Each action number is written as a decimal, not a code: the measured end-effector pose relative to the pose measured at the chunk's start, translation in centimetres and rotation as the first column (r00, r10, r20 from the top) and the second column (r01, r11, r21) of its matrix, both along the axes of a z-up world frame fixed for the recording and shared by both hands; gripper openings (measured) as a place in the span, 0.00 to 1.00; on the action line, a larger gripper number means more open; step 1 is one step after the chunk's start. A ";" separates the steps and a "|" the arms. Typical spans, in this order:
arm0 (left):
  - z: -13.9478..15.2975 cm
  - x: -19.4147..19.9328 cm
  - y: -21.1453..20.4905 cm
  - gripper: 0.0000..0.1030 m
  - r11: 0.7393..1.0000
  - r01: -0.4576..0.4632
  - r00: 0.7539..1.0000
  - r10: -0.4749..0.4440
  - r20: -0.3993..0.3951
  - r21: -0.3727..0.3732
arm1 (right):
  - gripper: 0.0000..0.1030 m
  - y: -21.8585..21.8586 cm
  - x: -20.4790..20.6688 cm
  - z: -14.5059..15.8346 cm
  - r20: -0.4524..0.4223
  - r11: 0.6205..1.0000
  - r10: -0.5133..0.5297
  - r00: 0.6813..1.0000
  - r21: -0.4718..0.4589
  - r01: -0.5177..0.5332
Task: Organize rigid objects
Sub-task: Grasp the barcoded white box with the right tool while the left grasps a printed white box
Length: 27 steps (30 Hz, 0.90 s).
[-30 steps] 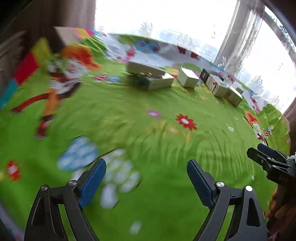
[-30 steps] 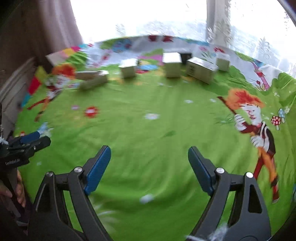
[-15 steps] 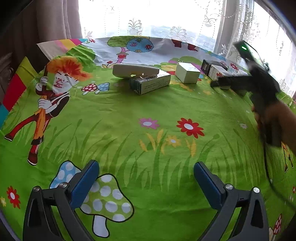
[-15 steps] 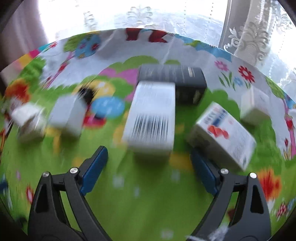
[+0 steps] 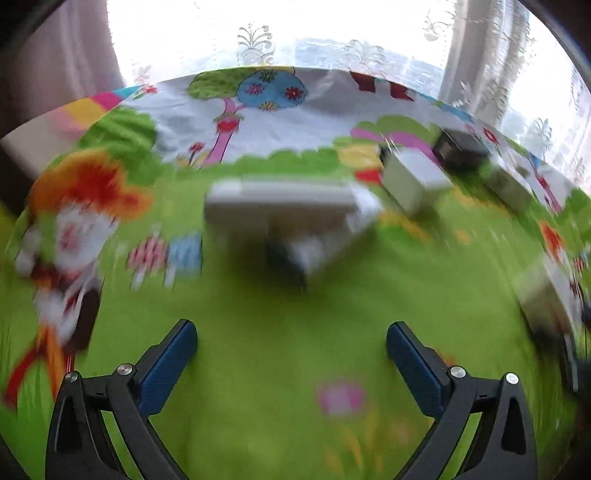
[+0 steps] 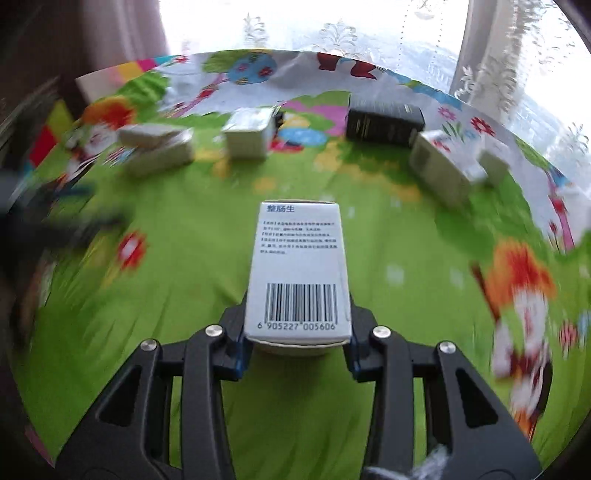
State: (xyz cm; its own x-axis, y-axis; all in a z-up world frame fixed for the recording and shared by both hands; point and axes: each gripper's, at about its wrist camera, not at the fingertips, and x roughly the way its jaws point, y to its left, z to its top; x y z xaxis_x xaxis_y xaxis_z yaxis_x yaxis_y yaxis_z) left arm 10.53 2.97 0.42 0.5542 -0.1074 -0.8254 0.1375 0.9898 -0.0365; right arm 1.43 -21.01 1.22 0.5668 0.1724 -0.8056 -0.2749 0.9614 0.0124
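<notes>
Cloth [image 6: 295, 424] printed with green grass, flowers and cartoon figures covers the whole surface in both wrist views; lace curtains [image 6: 332, 33] hang behind it at twelve o'clock.

Only the right wrist view shows the full row of boxes across the far side: a flat white pair [image 6: 157, 149] at ten o'clock, a white carton [image 6: 247, 138] at eleven, a black box [image 6: 384, 123] at one, and a white box with red print [image 6: 443, 170] at two, all blurred. The left wrist view brings the flat white pair [image 5: 291, 206] close, at twelve o'clock from its fingers, one piece lying across the other; the white carton [image 5: 413, 181] and black box [image 5: 461, 149] sit at one to two o'clock, and the smear hides finer detail.

The white barcode box [image 6: 298, 273] appears sharp only in the right wrist view, pinched at its near end by the right gripper [image 6: 297, 332], whose jaws have just been closing onto it; it juts forward above the cloth.

The left gripper [image 5: 291, 354] stands spread wide with only green cloth between its blue pads [image 5: 166, 369].
</notes>
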 end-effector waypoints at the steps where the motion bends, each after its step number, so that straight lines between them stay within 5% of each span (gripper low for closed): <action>1: 0.0 1.1 -0.1 1.00 1.000 0.018 1.000 -0.018 0.001 -0.005 | 0.43 -0.2 -1.1 -0.1 0.012 1.000 -0.015 1.000 0.013 0.014; 4: 0.2 3.0 -1.2 0.97 0.996 0.069 0.998 -0.070 -0.005 -0.050 | 0.43 0.4 -2.8 -0.4 0.042 1.000 -0.030 0.999 0.008 0.029; 5: 0.5 2.5 -1.8 0.89 0.989 0.103 0.995 -0.104 -0.007 -0.102 | 0.43 0.3 -2.5 -0.5 0.040 0.999 -0.033 0.999 0.012 0.032; 6: 1.0 1.3 -2.7 0.75 0.961 0.175 0.984 -0.180 -0.005 -0.215 | 0.44 0.2 -2.4 -0.5 0.038 0.999 -0.033 0.999 0.021 0.033; 8: 1.5 -1.4 -4.1 0.68 0.905 0.274 0.959 -0.284 0.018 -0.325 | 0.44 -0.3 -2.2 -0.5 0.030 0.998 -0.034 0.999 0.052 0.032; 12: 1.5 -6.1 -5.7 0.69 0.888 0.349 0.937 -0.336 0.097 -0.299 | 0.44 -0.2 -2.1 -0.4 0.030 0.998 -0.034 0.999 0.053 0.032; 14: 0.9 -5.2 -5.8 0.70 0.914 0.295 0.955 -0.288 0.066 -0.278 | 0.44 0.1 -2.1 -0.3 0.033 0.999 -0.034 0.999 0.040 0.032; 17: 1.3 -3.1 -6.5 0.81 0.929 0.204 0.978 -0.204 0.033 -0.307 | 0.44 -0.1 -2.0 -0.3 0.031 0.998 -0.035 0.999 0.047 0.034; 21: 1.4 -0.6 -8.0 0.82 0.940 0.020 0.999 -0.032 -0.030 -0.342 | 0.44 -0.2 -2.0 -0.3 0.032 0.997 -0.061 0.998 0.051 0.059; 23: 1.3 0.2 -8.2 0.82 0.923 -0.071 0.997 0.059 -0.044 -0.377 | 0.44 -0.2 -2.0 -0.4 0.033 0.996 -0.075 0.997 0.048 0.074; 27: 1.2 2.0 -9.0 0.83 0.911 -0.267 0.964 0.253 -0.087 -0.313 | 0.44 -0.2 -1.9 -0.4 0.033 0.996 -0.076 0.997 0.042 0.074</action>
State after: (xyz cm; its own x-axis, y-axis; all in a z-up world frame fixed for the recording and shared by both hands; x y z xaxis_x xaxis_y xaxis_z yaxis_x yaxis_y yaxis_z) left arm 12.55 -5.98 1.59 0.5624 -0.2261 -0.7954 -0.1320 0.9250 -0.3562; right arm -0.50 -21.18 0.85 0.6068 0.1607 -0.7785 -0.2030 0.9782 0.0438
